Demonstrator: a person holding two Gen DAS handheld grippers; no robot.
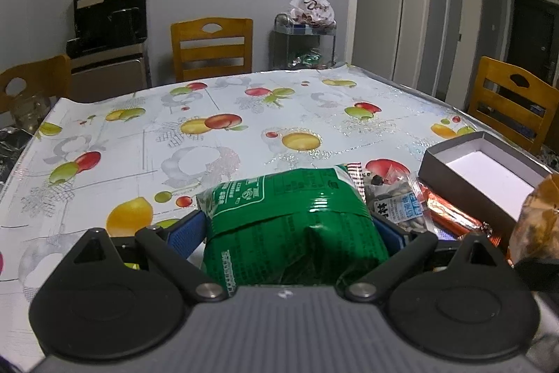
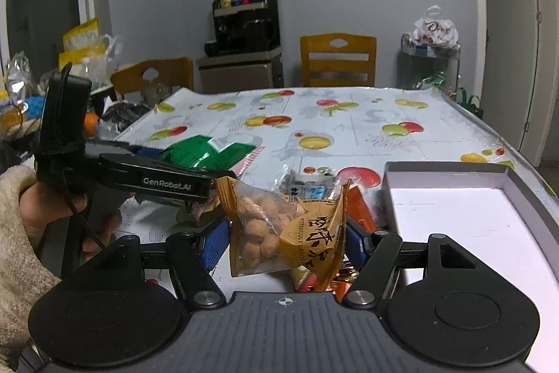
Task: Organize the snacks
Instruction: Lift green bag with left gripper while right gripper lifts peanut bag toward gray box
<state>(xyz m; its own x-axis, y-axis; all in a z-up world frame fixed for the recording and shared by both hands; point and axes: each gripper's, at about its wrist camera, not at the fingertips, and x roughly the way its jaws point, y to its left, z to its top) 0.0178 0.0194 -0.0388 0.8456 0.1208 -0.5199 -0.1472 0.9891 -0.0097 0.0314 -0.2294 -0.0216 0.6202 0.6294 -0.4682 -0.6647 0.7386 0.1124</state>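
Left wrist view. Left gripper (image 1: 293, 226) closed about halfway on one green snack bag (image 1: 293, 222), blue pads (image 1: 185, 229) pressed against its two sides, bag raised above the fruit-print tablecloth (image 1: 174, 142). Just beyond the right finger, one clear packet of seeds (image 1: 401, 201) and one orange wrapped bar (image 1: 454, 212), both flat on the cloth. Farther right of the fingers, one open grey box (image 1: 440, 170) with a white bare floor. At the far right edge, part of one orange nut bag (image 1: 534, 219). Beyond the table, three wooden chairs (image 1: 212, 48) counted.

Right wrist view. Right gripper (image 2: 286, 240) closed partway on one orange nut bag (image 2: 283, 229), held upright between two blue pads (image 2: 215, 243). To the right of the fingers, the one grey box (image 2: 391, 170), near the gripper. Ahead and left, the left gripper (image 2: 181, 159) with the green snack bag (image 2: 202, 151) in its grip. Behind the nut bag, the seed packet (image 2: 311, 186), partly hidden. Two chairs (image 2: 338, 58) visible here.
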